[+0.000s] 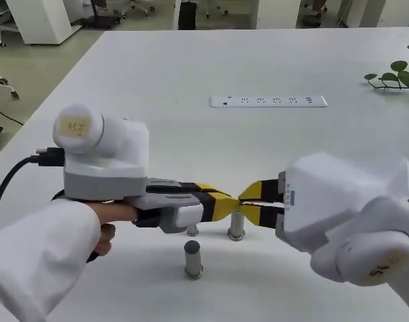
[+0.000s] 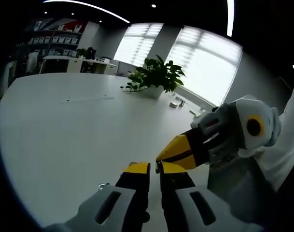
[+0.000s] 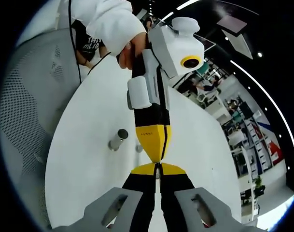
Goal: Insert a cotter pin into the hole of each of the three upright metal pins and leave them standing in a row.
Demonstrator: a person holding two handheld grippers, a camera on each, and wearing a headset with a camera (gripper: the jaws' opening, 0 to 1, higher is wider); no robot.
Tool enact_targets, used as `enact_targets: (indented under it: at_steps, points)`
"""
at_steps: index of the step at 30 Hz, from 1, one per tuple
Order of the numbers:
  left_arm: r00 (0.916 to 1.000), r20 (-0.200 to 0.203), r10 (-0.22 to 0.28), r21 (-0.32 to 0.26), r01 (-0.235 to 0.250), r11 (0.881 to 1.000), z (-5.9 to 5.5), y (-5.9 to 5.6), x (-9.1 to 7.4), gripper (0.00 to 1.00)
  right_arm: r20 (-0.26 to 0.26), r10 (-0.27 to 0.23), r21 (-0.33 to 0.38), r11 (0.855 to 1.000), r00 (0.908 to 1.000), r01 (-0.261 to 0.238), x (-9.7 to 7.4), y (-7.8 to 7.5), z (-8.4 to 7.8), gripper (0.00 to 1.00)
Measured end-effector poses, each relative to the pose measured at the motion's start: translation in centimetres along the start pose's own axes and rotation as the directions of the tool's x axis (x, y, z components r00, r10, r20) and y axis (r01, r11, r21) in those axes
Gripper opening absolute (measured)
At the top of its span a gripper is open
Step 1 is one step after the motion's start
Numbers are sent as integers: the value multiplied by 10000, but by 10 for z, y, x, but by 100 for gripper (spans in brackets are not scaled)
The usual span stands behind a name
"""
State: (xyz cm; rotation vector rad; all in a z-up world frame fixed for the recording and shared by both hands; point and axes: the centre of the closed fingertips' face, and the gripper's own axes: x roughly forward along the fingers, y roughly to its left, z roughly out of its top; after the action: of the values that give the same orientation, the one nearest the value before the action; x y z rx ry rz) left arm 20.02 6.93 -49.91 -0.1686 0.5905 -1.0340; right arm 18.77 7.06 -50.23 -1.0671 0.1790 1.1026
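Three upright metal pins stand on the white table: a near pin (image 1: 193, 258), a second pin (image 1: 236, 225) and a third pin (image 1: 192, 231) half hidden under my left gripper. My left gripper (image 1: 230, 200) and right gripper (image 1: 248, 200) meet tip to tip in the air just above the second pin. A thin cotter pin (image 3: 157, 170) sits pinched between the right gripper's (image 3: 157, 167) shut tips. The same small metal piece (image 2: 158, 167) shows at the left gripper's (image 2: 155, 166) shut tips, with the right gripper's yellow jaws touching it from the right.
A white power strip (image 1: 268, 101) lies further back on the table. A green plant (image 1: 394, 74) stands at the right edge. A black cable (image 1: 9, 181) trails from the left gripper. A sleeved arm (image 1: 36, 258) holds the left gripper at the near left.
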Motion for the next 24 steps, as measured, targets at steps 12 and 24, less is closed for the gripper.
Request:
enact_targets:
  at_steps: [12,24]
  points:
    - [9993,-59,-356,112,357,9993,-1,-5,-1,0,142,152,216,9996,9998,-155,-1,2,1,0]
    - [9984,-476,-314,-388,296,9988,-11,-6,-4,0,406,707,373,9967,9967,-722,1,11,3,0]
